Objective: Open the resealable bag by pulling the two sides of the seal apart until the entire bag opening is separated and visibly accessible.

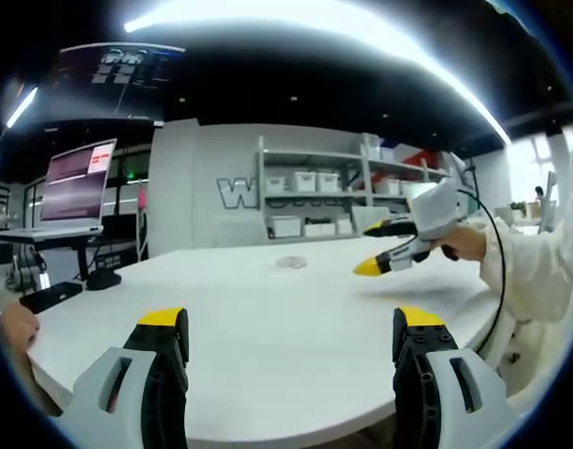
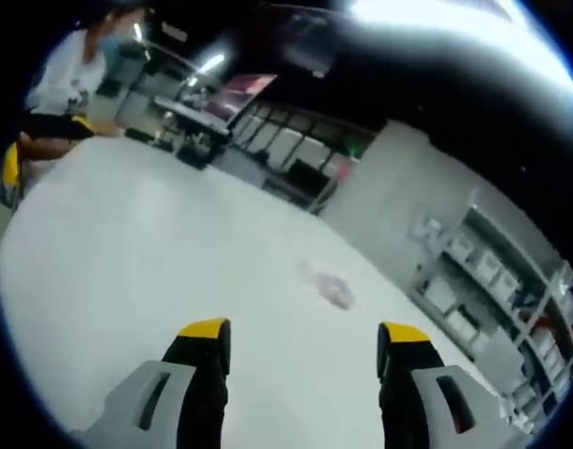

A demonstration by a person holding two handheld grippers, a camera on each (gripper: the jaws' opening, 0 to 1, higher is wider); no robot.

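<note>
- The right gripper [image 2: 300,341] is held with its jaws wide apart and nothing between them; the resealable bag [image 2: 328,285] lies flat on the white table [image 2: 127,253], just ahead of it.
- The left gripper [image 1: 291,327] is likewise spread and empty, well apart from the bag [image 1: 291,263].
- The right gripper [image 1: 379,265] is judged nearer to the bag; the bag's long axis cannot be told.

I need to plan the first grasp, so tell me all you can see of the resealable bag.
The resealable bag is small, clear and looks like thin plastic. It lies flat on the white table, towards the far edge, with a faint pinkish-grey patch inside. Nothing touches it; both grippers are open and off it. Blur hides the seal's state.
</note>
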